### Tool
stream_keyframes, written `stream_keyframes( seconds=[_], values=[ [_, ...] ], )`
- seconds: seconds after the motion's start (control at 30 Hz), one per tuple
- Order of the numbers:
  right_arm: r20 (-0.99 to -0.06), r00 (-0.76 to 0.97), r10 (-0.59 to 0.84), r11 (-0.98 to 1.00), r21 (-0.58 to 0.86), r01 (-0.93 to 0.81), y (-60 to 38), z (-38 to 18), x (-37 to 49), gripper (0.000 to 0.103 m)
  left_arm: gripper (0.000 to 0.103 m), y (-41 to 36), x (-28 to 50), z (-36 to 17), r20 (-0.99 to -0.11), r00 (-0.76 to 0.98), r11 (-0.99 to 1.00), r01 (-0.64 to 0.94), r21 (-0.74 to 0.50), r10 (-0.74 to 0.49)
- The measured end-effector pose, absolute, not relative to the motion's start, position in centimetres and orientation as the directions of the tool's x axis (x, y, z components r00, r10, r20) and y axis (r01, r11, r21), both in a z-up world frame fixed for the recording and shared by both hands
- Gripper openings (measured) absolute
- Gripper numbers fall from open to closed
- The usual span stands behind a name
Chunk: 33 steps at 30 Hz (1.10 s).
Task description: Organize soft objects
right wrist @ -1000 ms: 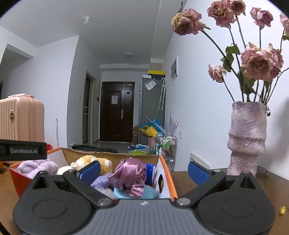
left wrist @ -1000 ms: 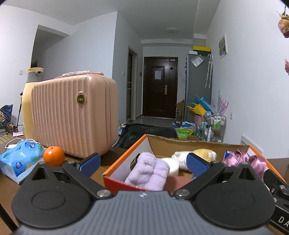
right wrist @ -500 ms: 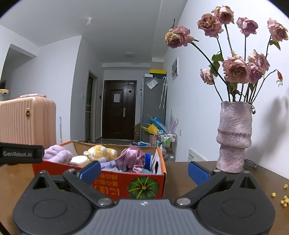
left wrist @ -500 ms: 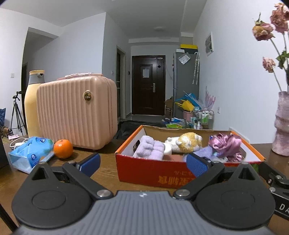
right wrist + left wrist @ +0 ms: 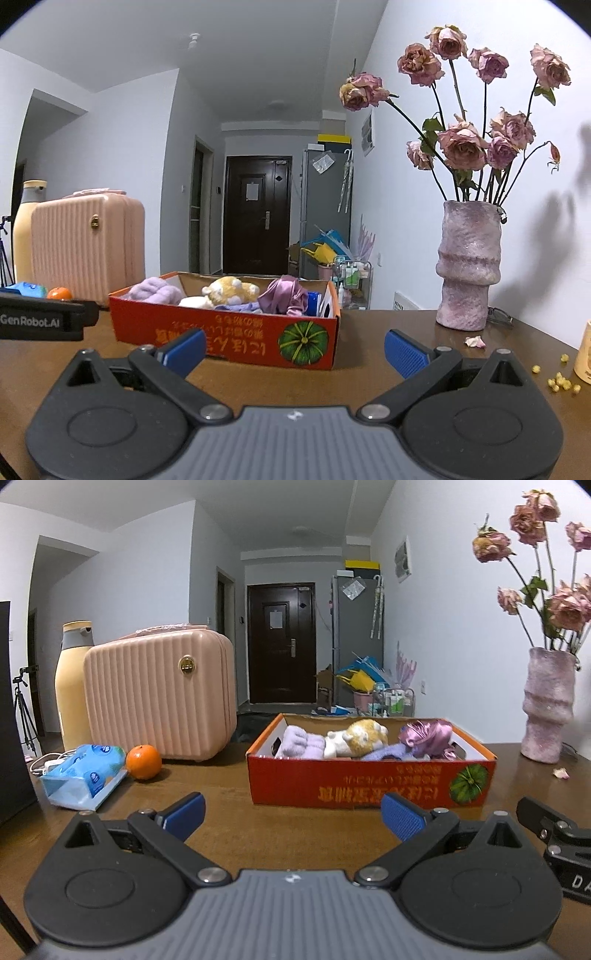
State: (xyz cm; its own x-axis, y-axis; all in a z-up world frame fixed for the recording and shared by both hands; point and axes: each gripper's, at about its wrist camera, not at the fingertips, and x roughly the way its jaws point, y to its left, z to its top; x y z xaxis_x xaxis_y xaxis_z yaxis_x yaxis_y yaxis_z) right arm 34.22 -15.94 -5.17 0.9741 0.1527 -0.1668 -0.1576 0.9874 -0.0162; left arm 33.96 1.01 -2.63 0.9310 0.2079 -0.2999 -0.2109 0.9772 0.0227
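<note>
Gathered in a red cardboard box [image 5: 369, 782] on a brown wooden table [image 5: 221, 786]: a lilac fuzzy towel roll [image 5: 301, 741], a cream-and-yellow plush toy [image 5: 360, 736], a crumpled pink satin cloth [image 5: 430, 734] and a pale purple knit piece [image 5: 388, 754], packed side by side and rising just above the rim. Judged near complete, with no soft item visible loose on the tabletop. Left gripper [image 5: 291, 814] held low, short of the box's printed front wall, blue ribbed pads spread wide, nothing between them; right gripper [image 5: 293, 349] likewise wide open and empty, facing the box corner marked with a green pumpkin emblem [image 5: 303, 341]. Box walls matte and stiff, with orange edging and upside-down yellow lettering. Elsewhere on the table, hard or non-task goods: a ribbed pink hard-shell case [image 5: 159, 698], a glossy orange [image 5: 144, 762], a crinkly blue wipes packet [image 5: 85, 775], a rough-glazed mauve vase [image 5: 469, 266] of dried roses [image 5: 461, 144], a fallen petal [image 5: 474, 341] and scattered yellow crumbs [image 5: 561, 382]. Possibly left: only a final check, or tidying of the packet, if counted as soft.
</note>
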Motion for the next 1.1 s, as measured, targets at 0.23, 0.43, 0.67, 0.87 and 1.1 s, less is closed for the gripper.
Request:
stream_keyframes(
  seconds=[0.23,0.43,0.67,0.87,1.1],
  values=[
    [-0.193,0.968,0.163,0.986,-0.015,-0.169,-16.4,-5.1,31.2,0.103,0.103,1.0,30.4,-2.6,-0.323,0.931,0.986,-0.166,0.032,0.167],
    [-0.208,0.963,0.169,0.985,-0.005,-0.174,-16.9,-4.8,28.7,0.103,0.103,0.9,27.6,-2.6,-0.335,0.933,0.991,-0.124,0.045,0.132],
    [-0.211,0.959,0.189,0.981,-0.001,-0.193,-17.0,-4.3,25.8,0.103,0.103,0.7,24.4,-2.0,-0.319,0.941,0.993,-0.097,0.071,0.115],
    [-0.189,0.961,0.204,0.977,-0.014,-0.211,-16.8,-3.8,23.4,0.103,0.103,0.6,21.7,-1.2,-0.263,0.956,0.99,-0.106,0.093,0.127],
    [-0.156,0.966,0.208,0.976,-0.028,-0.214,-16.7,-3.1,21.6,0.103,0.103,1.1,20.3,-0.6,-0.238,0.963,0.992,-0.111,0.066,0.124]
  ],
)
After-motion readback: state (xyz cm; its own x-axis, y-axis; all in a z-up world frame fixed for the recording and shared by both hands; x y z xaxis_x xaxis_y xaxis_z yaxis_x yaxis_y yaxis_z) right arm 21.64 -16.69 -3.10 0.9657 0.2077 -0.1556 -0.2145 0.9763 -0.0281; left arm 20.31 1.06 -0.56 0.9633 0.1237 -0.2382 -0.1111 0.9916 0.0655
